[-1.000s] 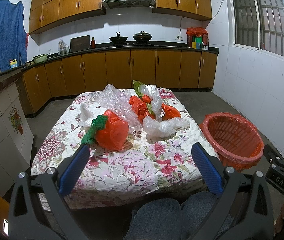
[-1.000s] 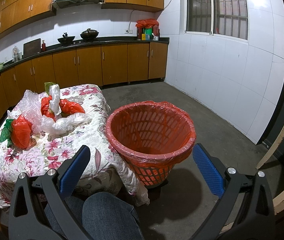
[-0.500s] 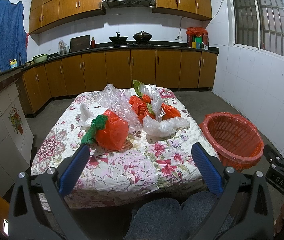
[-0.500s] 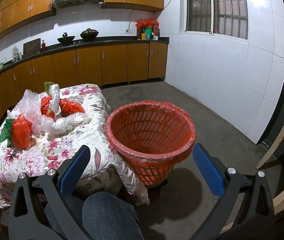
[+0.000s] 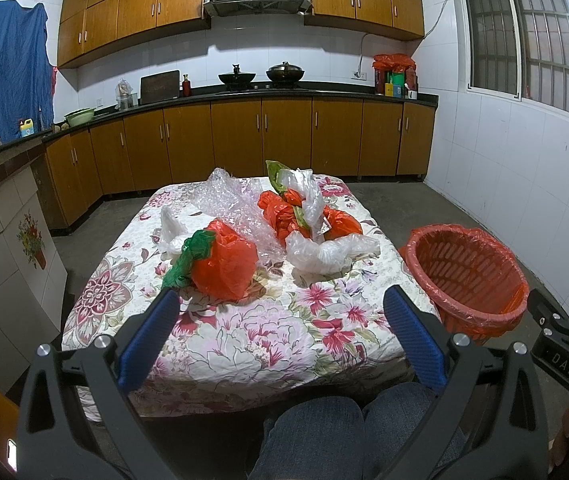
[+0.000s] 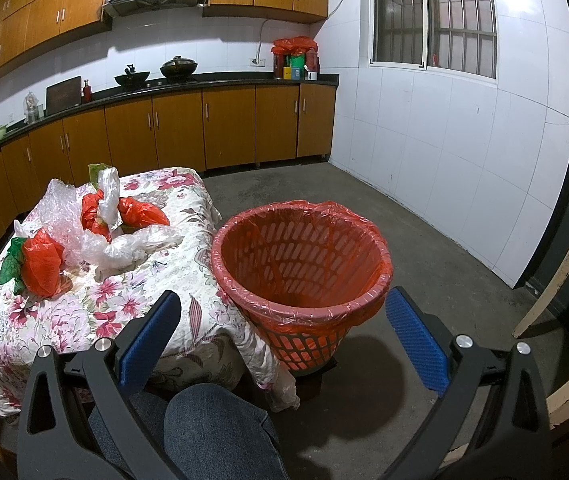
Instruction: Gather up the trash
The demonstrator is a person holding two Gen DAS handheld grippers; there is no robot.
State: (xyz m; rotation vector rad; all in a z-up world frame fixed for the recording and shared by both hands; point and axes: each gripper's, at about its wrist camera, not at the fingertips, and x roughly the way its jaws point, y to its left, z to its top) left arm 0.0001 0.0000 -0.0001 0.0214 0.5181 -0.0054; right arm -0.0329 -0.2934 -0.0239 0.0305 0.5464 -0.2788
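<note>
Plastic trash lies on a table with a floral cloth (image 5: 244, 340): a red bag with a green tail (image 5: 224, 266), crumpled clear wrap (image 5: 232, 204), a red and clear bundle (image 5: 300, 212), and a clear bag (image 5: 328, 254). A red bin with a red liner (image 5: 468, 276) stands right of the table, also in the right wrist view (image 6: 300, 268). My left gripper (image 5: 280, 336) is open and empty, short of the table's near edge. My right gripper (image 6: 284, 340) is open and empty, just before the bin.
Wooden kitchen cabinets (image 5: 284, 140) run along the back wall and left side. A tiled counter (image 5: 0, 216) stands at the left. The person's knees (image 5: 348, 432) sit below the grippers. A pale wooden frame (image 6: 568, 280) leans at the far right.
</note>
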